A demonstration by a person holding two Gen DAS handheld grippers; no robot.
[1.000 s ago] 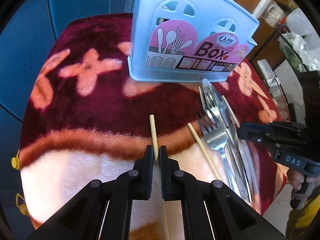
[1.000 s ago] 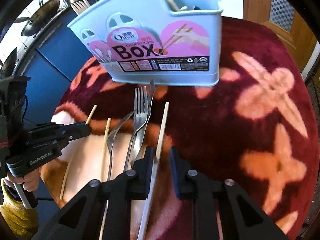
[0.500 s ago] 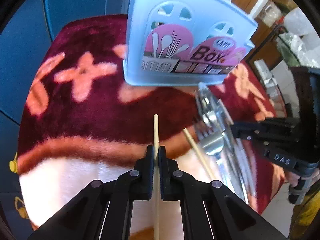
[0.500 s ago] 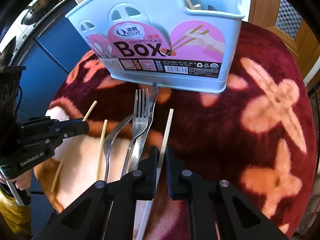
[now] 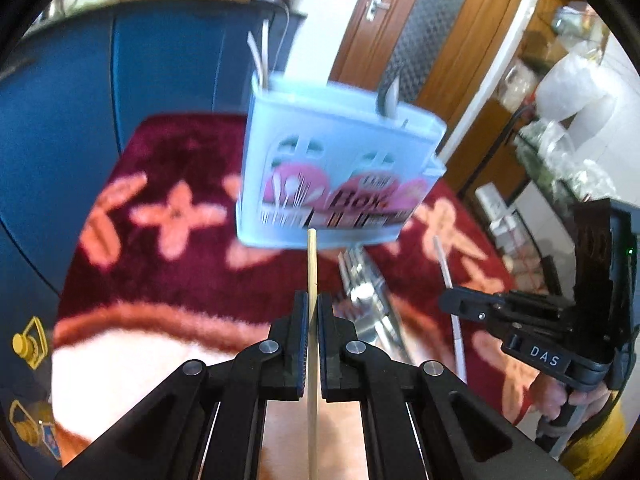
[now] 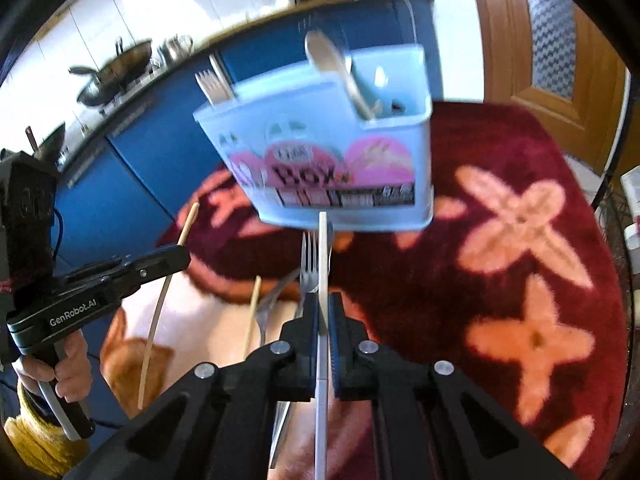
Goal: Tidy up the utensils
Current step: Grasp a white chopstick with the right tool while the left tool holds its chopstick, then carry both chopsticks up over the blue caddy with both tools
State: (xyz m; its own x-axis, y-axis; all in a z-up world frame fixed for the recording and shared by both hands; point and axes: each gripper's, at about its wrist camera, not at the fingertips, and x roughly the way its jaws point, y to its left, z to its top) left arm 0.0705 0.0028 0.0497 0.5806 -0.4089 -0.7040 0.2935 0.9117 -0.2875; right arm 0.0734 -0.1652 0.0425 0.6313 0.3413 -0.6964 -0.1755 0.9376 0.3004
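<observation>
Left gripper point(image 5: 313, 308) clamped on a thin pale wooden chopstick point(image 5: 312, 264); stick runs straight out between the black jaws, tip pointing at the base of the light-blue plastic utensil box with pink label point(image 5: 340, 176). Right gripper point(image 6: 323, 308) clenched on a flat white chopstick point(image 6: 323, 256), its jaws have just been closing with that stick between them; tip also aimed at the box base.

Box stands upright near the far edge of the round table with dark-red floral plush cover point(image 6: 500, 280), with a spoon and fork heads sticking out of its top. Steel forks point(image 6: 308, 268) lie in a loose bunch mid-table in front of the box. One more wooden chopstick point(image 6: 253, 312) lies on the cover just left of the forks. Both views motion-blurred.
</observation>
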